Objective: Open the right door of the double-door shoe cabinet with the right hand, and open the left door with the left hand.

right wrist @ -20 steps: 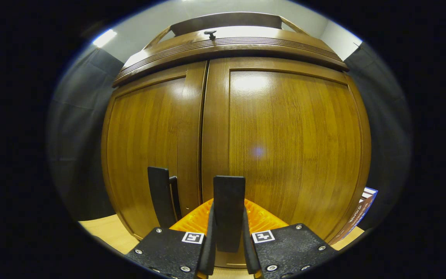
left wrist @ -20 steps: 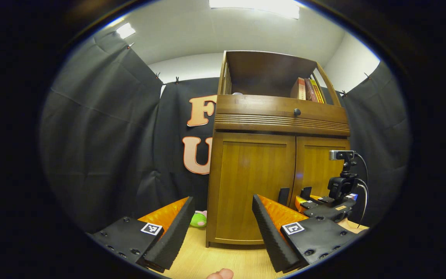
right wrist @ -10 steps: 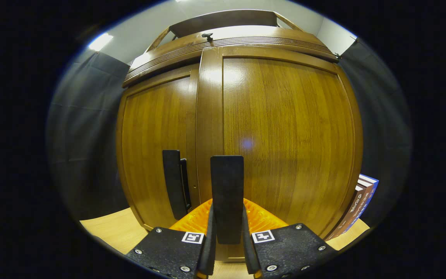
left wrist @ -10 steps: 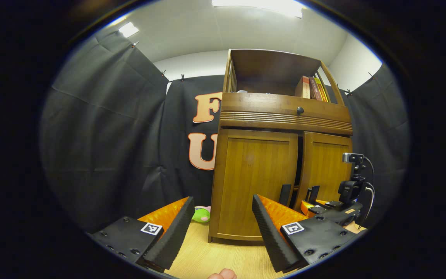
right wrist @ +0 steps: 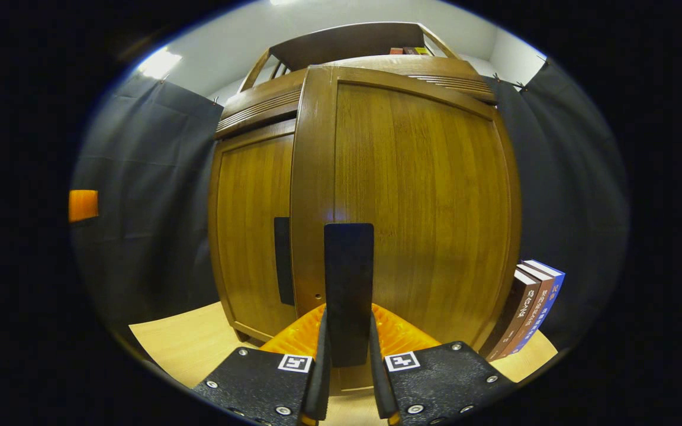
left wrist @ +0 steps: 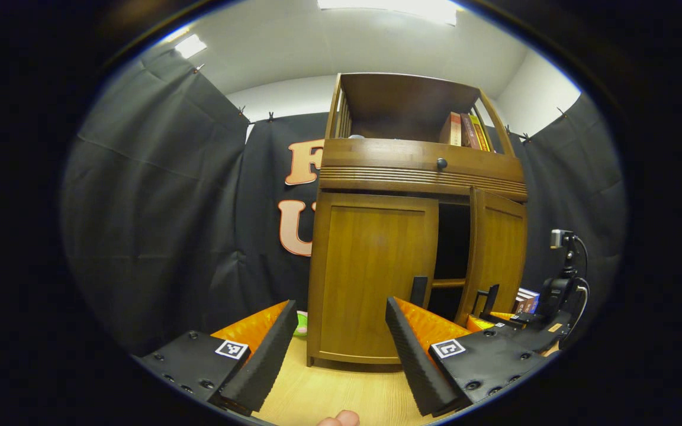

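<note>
While the right gripper (right wrist: 348, 378) has its two fingers pressed together on the dark upright handle (right wrist: 348, 278) of the right door (right wrist: 424, 201), that door stands partly swung out from the shoe cabinet (left wrist: 376, 171), with a dark gap showing between it and the left door (left wrist: 370, 278) in the left gripper view. The left door looks shut, flush with the cabinet front, and its own handle (left wrist: 419, 291) sits near its inner edge, just beside the gap.

The left gripper (left wrist: 341, 349) hangs in front of the cabinet, near the floor (left wrist: 329, 396), with its fingers spread wide and nothing between them. In the same view the right gripper (left wrist: 498, 316) sits far right, low against the open door.

The step in hand seems to be the swing of the right door. To do it well, the pull should follow the arc of the hinge on the far right side, not a straight line, so the handle does not twist out of the pinch. The grip should stay firm until the door is wide enough. A row of books (right wrist: 530, 313) stands on the floor just right of the cabinet; the door may meet them if swung fully, so the last part calls for care. The left gripper then needs to line up with the left handle, fingers either side of it.
</note>
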Action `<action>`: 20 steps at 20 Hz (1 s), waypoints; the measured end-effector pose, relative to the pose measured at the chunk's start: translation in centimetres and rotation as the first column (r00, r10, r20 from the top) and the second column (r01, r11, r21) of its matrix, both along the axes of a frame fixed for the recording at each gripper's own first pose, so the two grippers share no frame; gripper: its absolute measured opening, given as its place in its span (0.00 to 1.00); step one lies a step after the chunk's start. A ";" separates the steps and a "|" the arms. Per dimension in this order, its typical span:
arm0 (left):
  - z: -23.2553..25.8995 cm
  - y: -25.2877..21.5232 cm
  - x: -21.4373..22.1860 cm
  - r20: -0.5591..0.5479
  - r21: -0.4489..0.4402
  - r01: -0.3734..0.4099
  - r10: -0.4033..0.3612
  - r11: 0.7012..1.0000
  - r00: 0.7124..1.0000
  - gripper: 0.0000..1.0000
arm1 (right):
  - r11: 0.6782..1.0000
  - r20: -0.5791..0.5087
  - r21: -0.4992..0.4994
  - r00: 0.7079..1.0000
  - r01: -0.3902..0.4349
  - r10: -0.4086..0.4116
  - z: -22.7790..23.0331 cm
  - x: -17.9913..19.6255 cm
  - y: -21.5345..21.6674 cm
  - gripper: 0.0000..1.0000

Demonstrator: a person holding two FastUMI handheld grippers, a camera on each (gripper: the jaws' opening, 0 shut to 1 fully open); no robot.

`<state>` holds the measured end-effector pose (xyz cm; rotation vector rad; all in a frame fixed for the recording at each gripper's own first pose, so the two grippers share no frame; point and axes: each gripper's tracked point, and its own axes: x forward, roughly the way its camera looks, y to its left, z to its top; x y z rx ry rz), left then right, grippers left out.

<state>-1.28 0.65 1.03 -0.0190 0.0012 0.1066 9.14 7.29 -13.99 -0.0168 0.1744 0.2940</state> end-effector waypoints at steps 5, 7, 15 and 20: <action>-0.2 -0.9 -0.2 -0.012 0.002 0.033 -0.033 0.999 0.999 0.95 | 1.000 -0.017 -0.010 1.000 0.002 -0.002 0.3 -4.6 -2.9 0.30; -0.2 -1.2 -0.1 -0.012 0.001 0.047 -0.047 0.999 0.999 0.95 | 1.000 -0.025 -0.009 0.999 0.020 -0.021 0.2 -6.1 -4.6 0.39; -0.1 -2.6 -0.1 -0.008 0.005 0.100 -0.100 0.995 0.995 0.94 | 0.991 -0.050 0.031 0.990 0.133 -0.131 0.3 -10.0 -11.7 0.27; 0.0 -3.2 0.1 0.003 -0.003 0.118 -0.118 0.993 0.993 0.94 | 0.977 -0.059 0.003 0.975 0.215 -0.215 0.4 -10.9 -15.8 0.18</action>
